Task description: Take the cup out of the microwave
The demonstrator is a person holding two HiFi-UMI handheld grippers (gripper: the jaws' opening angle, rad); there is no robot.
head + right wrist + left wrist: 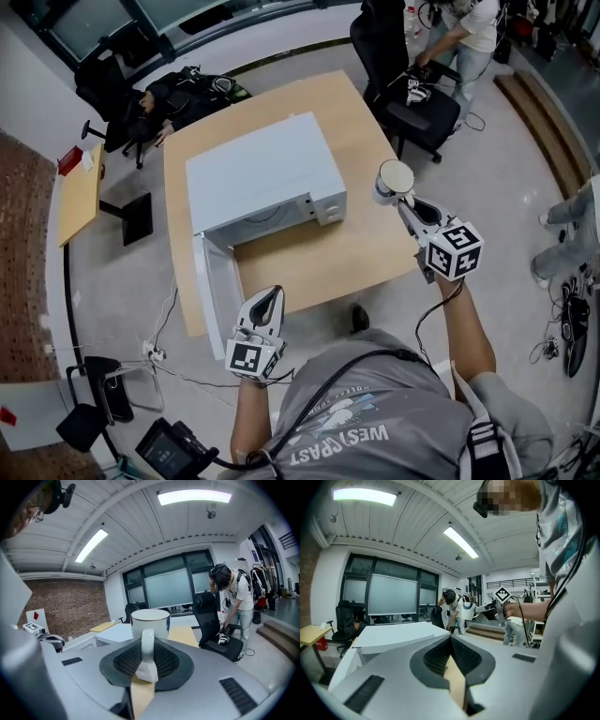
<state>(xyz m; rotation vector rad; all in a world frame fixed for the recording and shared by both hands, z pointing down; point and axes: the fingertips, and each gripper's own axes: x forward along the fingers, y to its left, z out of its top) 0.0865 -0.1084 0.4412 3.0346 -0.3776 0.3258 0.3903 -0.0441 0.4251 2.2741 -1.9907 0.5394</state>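
Observation:
The white cup (394, 179) hangs in the air to the right of the table's edge, upright. My right gripper (405, 203) is shut on its handle. In the right gripper view the cup (150, 620) stands just beyond the jaws, with its handle pinched between the pads. The white microwave (262, 173) sits on the wooden table (366, 253), and its door (217, 289) is swung open toward me at the left. My left gripper (272, 298) hovers near the table's front edge, to the right of the door. Its jaws are shut with nothing between them (451, 644).
Black office chairs (412, 103) stand behind the table at the right, where a person (464, 37) bends over one. Another chair with bags (141, 94) is at the back left. A small yellow desk (80, 192) stands at the left. Cables lie on the floor.

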